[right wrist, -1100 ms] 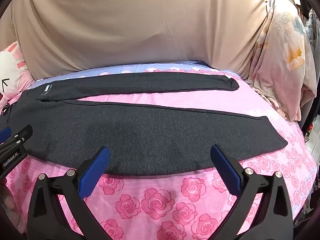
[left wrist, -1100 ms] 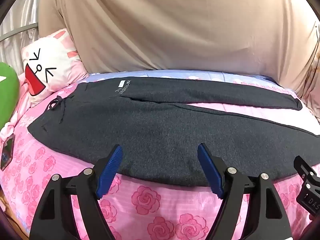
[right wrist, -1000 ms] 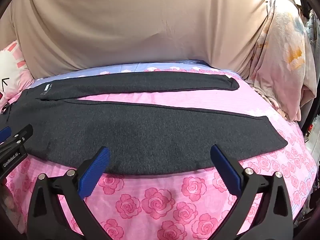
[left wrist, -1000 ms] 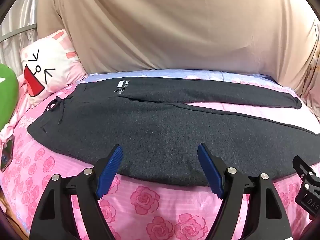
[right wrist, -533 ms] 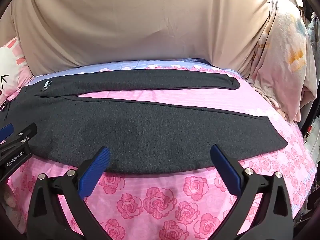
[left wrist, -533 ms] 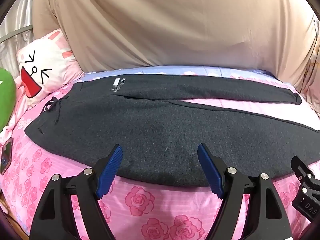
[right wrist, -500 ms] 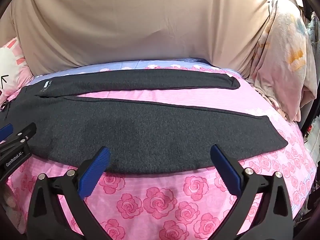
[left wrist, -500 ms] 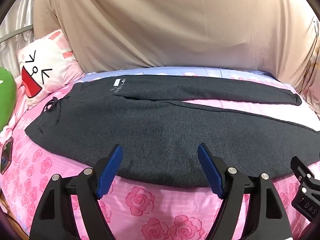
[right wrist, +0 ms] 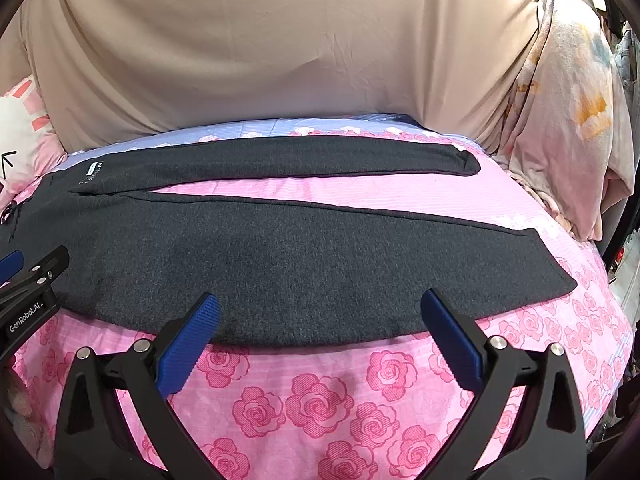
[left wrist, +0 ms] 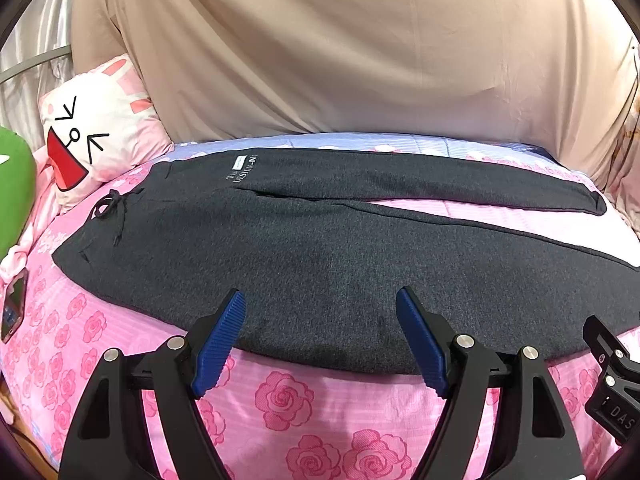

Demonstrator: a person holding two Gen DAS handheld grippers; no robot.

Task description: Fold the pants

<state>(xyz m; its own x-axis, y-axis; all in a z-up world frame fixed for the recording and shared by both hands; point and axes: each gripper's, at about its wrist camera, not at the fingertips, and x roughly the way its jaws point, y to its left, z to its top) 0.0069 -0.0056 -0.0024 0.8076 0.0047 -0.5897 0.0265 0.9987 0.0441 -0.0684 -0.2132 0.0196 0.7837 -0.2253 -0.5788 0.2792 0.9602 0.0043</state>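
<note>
Dark grey pants (left wrist: 320, 248) lie flat on a pink rose-print bedspread (left wrist: 288, 404), waistband and drawstring at the left, both legs spread apart toward the right. The far leg carries a small white label (left wrist: 240, 162). My left gripper (left wrist: 320, 304) hovers open over the near leg's front hem edge, nothing between its blue pads. In the right wrist view the same pants (right wrist: 304, 264) fill the middle, and my right gripper (right wrist: 320, 304) stands open above the near leg's edge, holding nothing. The left gripper's tip (right wrist: 16, 276) shows at that view's left edge.
A white cartoon-face pillow (left wrist: 92, 140) and a green plush (left wrist: 14, 188) sit at the bed's left end. A phone (left wrist: 14, 304) lies on the left edge. A beige sheet (left wrist: 340, 48) hangs behind. Pale bedding (right wrist: 568, 120) is piled at the right.
</note>
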